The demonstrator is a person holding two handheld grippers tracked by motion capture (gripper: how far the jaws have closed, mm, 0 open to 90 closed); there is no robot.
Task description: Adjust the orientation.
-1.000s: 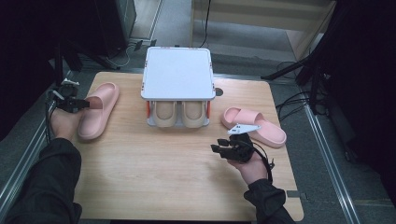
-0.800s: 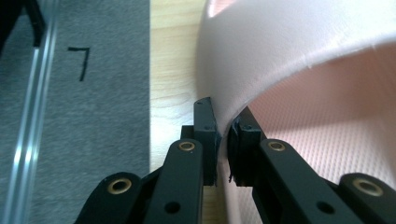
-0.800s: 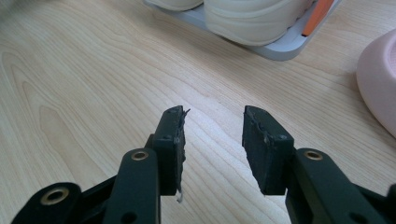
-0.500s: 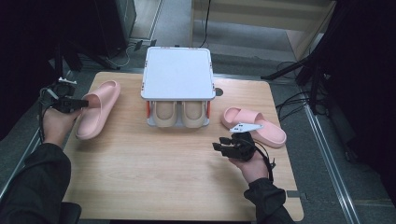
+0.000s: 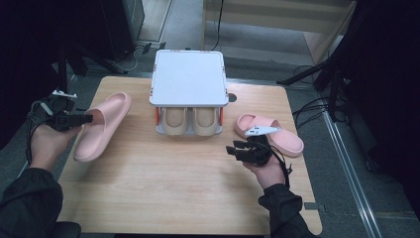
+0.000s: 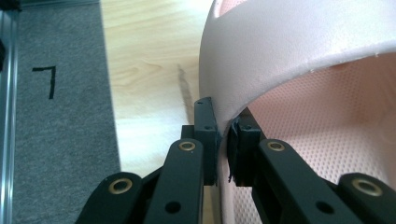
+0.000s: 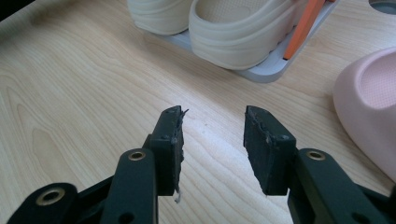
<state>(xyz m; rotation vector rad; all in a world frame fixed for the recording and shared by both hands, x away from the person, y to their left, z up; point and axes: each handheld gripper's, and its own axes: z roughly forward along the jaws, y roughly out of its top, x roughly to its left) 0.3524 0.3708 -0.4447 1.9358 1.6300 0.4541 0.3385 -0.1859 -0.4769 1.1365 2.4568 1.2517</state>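
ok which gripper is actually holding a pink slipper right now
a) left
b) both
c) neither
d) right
a) the left gripper has its jaws shut on the strap edge of the pink slipper, while the right gripper hangs open over bare table with nothing between its jaws.

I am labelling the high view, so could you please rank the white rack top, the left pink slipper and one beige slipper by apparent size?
1. White rack top.
2. Left pink slipper, tilted, so unsure.
3. Beige slipper, partly hidden under the rack.
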